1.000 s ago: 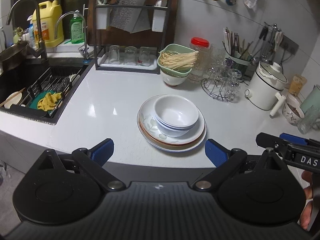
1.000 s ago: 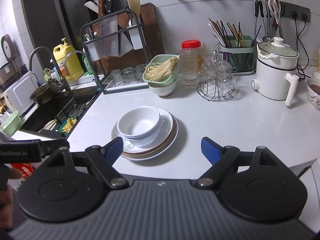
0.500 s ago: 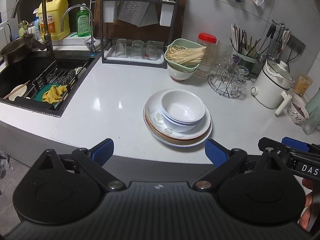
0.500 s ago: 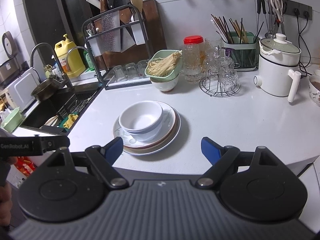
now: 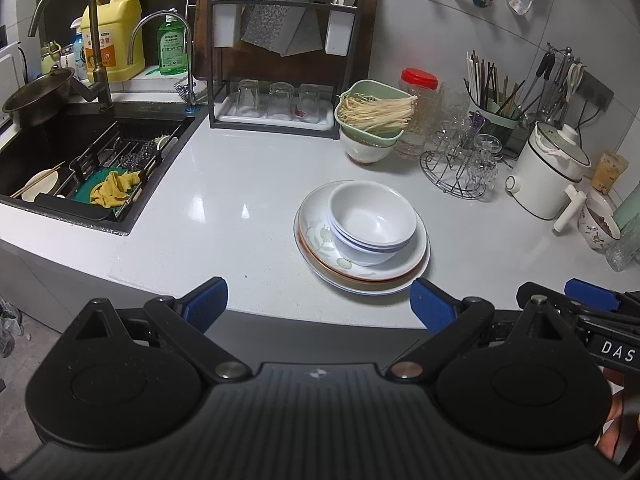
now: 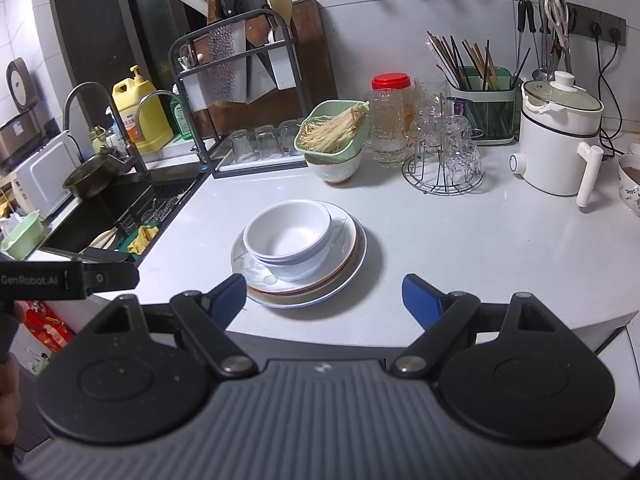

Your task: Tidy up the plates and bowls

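place: home kitchen — evidence: sink (image 5: 60,160) | dish rack (image 5: 280,60) | chopsticks (image 6: 468,60)

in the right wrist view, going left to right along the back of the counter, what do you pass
yellow jug → glasses in the rack tray → green basket of noodles → red-lidded jar → glass stand → chopstick holder → white pot

A stack of round plates (image 5: 362,272) (image 6: 340,264) lies flat on the white counter (image 5: 240,208) (image 6: 460,240). The top plate has a leaf picture. White bowls (image 5: 372,224) (image 6: 288,240) sit upright inside each other on the plates, toward 10 o'clock from the middle in the right view.
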A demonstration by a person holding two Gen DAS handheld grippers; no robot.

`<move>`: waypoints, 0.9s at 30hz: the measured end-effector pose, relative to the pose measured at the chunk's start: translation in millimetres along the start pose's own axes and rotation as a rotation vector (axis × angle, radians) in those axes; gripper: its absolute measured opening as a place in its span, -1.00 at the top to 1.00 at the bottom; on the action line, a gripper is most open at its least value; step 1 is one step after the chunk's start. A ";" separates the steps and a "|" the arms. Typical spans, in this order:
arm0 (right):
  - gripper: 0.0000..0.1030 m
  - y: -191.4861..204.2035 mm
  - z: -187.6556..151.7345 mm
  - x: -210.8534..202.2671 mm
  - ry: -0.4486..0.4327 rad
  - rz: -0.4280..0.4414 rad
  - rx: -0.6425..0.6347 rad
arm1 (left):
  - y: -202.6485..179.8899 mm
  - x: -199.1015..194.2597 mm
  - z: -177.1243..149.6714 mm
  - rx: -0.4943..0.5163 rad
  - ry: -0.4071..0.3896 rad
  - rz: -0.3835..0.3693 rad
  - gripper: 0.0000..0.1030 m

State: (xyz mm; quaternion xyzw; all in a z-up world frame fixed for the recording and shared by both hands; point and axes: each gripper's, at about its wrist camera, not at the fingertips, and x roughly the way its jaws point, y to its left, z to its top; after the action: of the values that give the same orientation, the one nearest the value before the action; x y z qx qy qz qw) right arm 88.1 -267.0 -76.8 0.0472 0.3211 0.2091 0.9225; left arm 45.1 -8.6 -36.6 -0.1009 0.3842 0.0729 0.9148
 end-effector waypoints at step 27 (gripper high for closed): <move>-0.68 1.5 0.1 -9.6 -0.009 0.008 0.015 | -6.7 -9.8 -2.2 -0.007 0.000 -0.024 -0.93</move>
State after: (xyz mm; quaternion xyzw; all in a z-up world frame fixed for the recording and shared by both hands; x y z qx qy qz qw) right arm 80.8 -269.6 -70.9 0.0565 0.3185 0.2102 0.9226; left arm 38.2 -16.1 -30.2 -0.1090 0.3824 0.0632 0.9154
